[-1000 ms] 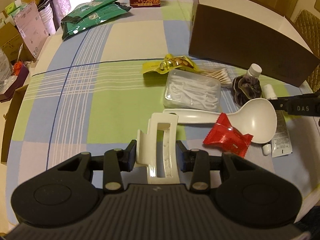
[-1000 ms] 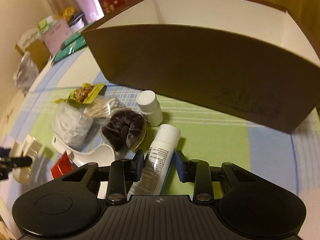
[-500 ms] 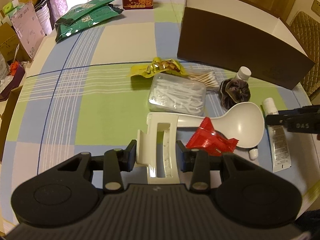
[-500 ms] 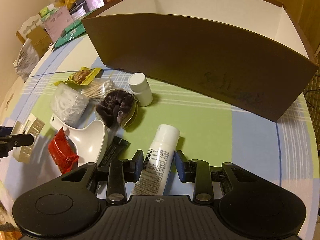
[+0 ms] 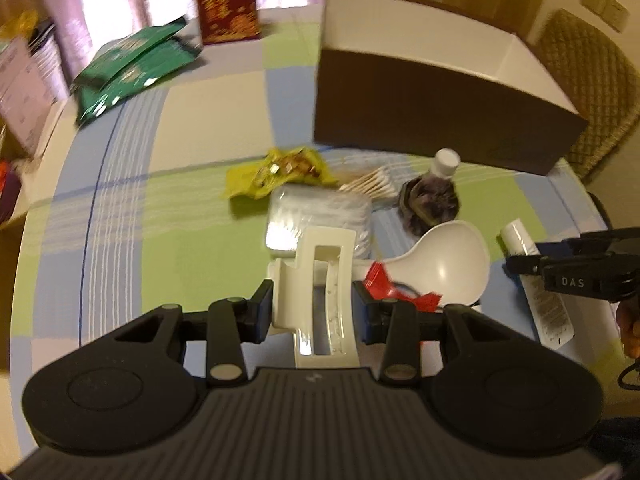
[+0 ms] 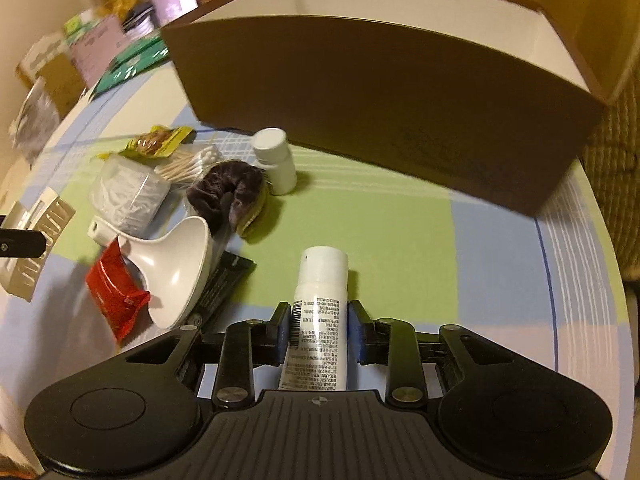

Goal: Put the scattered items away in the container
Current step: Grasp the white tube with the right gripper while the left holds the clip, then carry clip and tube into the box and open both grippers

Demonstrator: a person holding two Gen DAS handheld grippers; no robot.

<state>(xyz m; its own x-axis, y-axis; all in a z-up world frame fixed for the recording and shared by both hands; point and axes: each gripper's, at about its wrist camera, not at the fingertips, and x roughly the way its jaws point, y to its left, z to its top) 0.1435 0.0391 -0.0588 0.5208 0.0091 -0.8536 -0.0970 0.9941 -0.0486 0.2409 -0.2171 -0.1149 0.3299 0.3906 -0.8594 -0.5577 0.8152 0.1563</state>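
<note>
My left gripper [image 5: 313, 312] is shut on a white hair claw clip [image 5: 288, 292], held above the checked tablecloth. My right gripper [image 6: 318, 320] straddles a white tube [image 6: 322, 280] lying on the cloth; its jaws are closing and the pads meet the tube's sides. Behind it stands the brown box [image 6: 380, 100], open-topped and white inside. Scattered to the left of the tube are a white spoon [image 6: 176, 264], a red packet [image 6: 112, 292], a dark scrunchie [image 6: 228, 192], a small white bottle [image 6: 276, 160], cotton swabs [image 6: 192, 164], a clear box of floss picks [image 6: 128, 196], a yellow snack packet [image 6: 156, 142] and a black sachet [image 6: 228, 280].
Green bags [image 5: 132, 64] and a red carton [image 5: 226, 0] lie at the table's far side. A quilted chair [image 5: 592, 80] stands behind the box's right end. The rounded table edge [image 6: 616, 280] runs close on the right. A hand [image 5: 630, 328] shows behind the right gripper.
The left gripper has risen with the clip, lifting it off the cloth. The right gripper has slid forward along the tube and its jaws have narrowed onto it.
</note>
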